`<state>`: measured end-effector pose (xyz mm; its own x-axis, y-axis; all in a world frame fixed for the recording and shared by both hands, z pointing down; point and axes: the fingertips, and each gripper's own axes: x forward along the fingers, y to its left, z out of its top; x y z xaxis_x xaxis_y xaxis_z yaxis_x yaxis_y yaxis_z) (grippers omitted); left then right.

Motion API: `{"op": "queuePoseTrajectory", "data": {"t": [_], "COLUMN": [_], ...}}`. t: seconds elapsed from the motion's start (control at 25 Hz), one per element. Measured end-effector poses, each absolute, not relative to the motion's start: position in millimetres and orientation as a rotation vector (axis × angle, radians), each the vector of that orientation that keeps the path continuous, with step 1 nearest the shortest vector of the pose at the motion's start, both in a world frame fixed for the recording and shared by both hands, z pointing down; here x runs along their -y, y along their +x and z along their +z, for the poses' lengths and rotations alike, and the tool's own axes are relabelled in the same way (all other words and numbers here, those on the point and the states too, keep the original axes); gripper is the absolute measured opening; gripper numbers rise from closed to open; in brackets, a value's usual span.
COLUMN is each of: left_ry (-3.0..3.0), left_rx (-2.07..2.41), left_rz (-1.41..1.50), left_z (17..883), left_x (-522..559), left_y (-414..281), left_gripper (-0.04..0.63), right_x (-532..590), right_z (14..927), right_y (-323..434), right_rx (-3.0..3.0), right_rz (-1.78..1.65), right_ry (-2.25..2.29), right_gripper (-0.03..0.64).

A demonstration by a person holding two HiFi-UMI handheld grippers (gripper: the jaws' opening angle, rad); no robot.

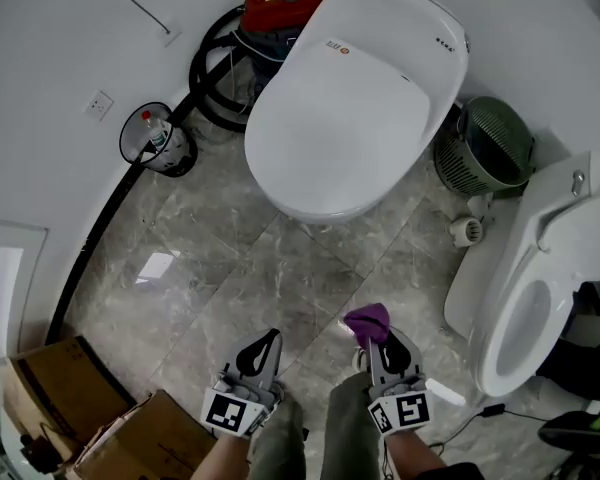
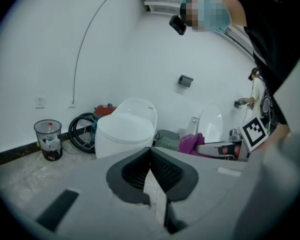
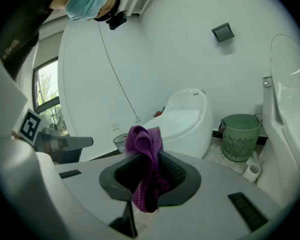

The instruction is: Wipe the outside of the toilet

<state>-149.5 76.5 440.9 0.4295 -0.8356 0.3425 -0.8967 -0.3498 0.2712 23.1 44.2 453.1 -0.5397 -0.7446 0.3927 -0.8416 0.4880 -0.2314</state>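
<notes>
- Toilet (image 1: 355, 98), white with its lid down, fills the upper centre of the head view, well apart from both tools at the bottom edge.
- There, only a purple tuft shows at the right tool (image 1: 380, 343). The right gripper view shows that tool clenched on a hanging purple cloth (image 3: 142, 140).
- The left gripper view shows the left tool (image 2: 151, 154) clenched, nothing in it.
- A green basket (image 1: 485, 146) sits just right, a second toilet (image 1: 525, 308) with its lid up at far right, and a wire bin (image 1: 155, 140) at upper left.
</notes>
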Motion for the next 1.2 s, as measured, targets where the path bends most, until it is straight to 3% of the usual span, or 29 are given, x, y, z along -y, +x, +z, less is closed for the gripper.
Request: {"op": "queuePoseTrajectory", "data": {"t": [0.64, 1.2], "left_ry": [2.351, 2.477], "left_rx": [1.597, 1.628], "left_rz": [0.142, 0.096], "left_z": [181.7, 74.0], "left_x": [-85.6, -134.4], "left_y": [-172.9, -197.9], "left_gripper": [0.003, 0.003], "right_x": [-46.1, -95.0], "right_z": [201.0, 78.6], "right_y": [6.9, -9.7], "right_rx": [2.585, 2.669], "right_rz": [0.461, 0.311], "right_ry": [1.320, 1.335], "right_gripper": [0.069, 0.069]}}
